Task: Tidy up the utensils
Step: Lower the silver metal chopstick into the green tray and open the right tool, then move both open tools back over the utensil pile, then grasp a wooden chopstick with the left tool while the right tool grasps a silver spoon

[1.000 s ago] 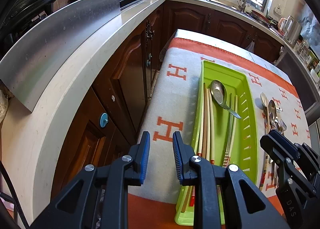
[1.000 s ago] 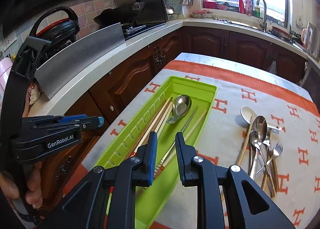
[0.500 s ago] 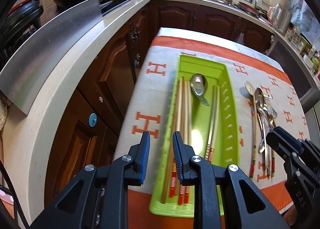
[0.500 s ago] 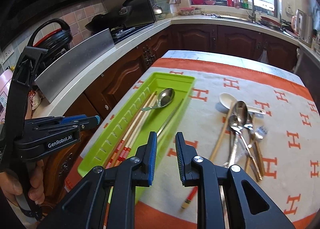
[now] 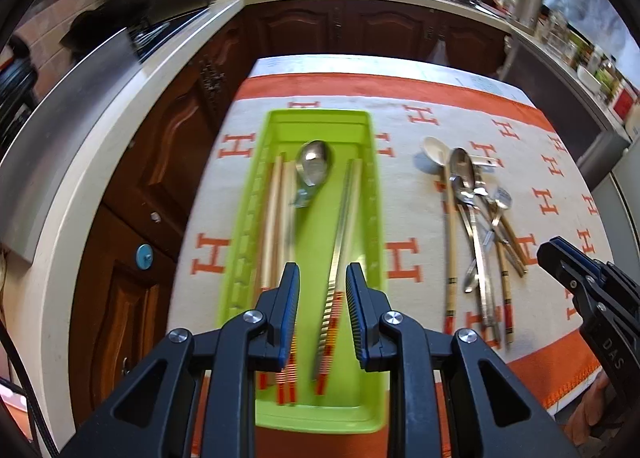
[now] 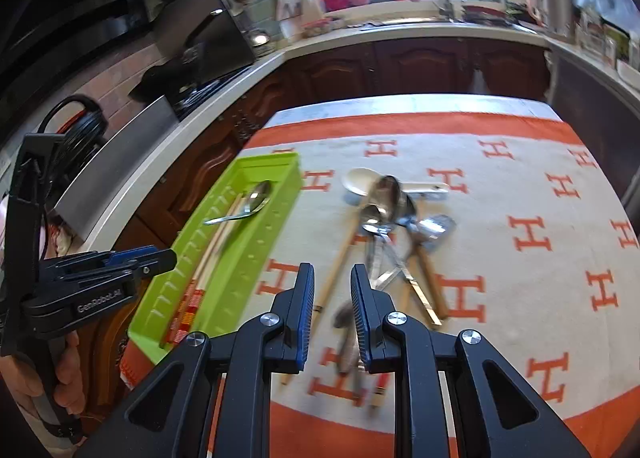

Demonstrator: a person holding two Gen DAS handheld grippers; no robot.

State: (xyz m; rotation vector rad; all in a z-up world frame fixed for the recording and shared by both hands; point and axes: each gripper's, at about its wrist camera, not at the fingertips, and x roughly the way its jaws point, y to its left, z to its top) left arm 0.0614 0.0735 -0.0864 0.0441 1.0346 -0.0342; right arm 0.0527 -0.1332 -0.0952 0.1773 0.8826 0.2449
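Observation:
A lime green tray (image 5: 373,193) lies on the orange-and-cream cloth and holds a steel spoon (image 5: 316,165) and several chopsticks (image 5: 275,213). My left gripper (image 5: 322,278) hovers over the tray's near half, open by a narrow gap with nothing in it. To the tray's right lies a loose pile of utensils (image 6: 394,225): spoons, a fork, chopsticks and a white ceramic spoon (image 6: 360,179). My right gripper (image 6: 331,278) hangs above the near ends of that pile, also narrowly open and holding nothing. The tray (image 6: 276,225) is to its left.
The cloth-covered table (image 6: 520,177) stands beside dark wooden cabinets (image 5: 172,161) and a pale L-shaped counter (image 5: 100,145). A steel panel and a stove are on the counter at left, with a sink under the window at the back. A hand (image 6: 66,374) grips the left tool.
Both grippers have swung to the right across the table. The left went from the table's left edge to above the tray, the right from the tray to above the pile. Jaw gaps look unchanged.

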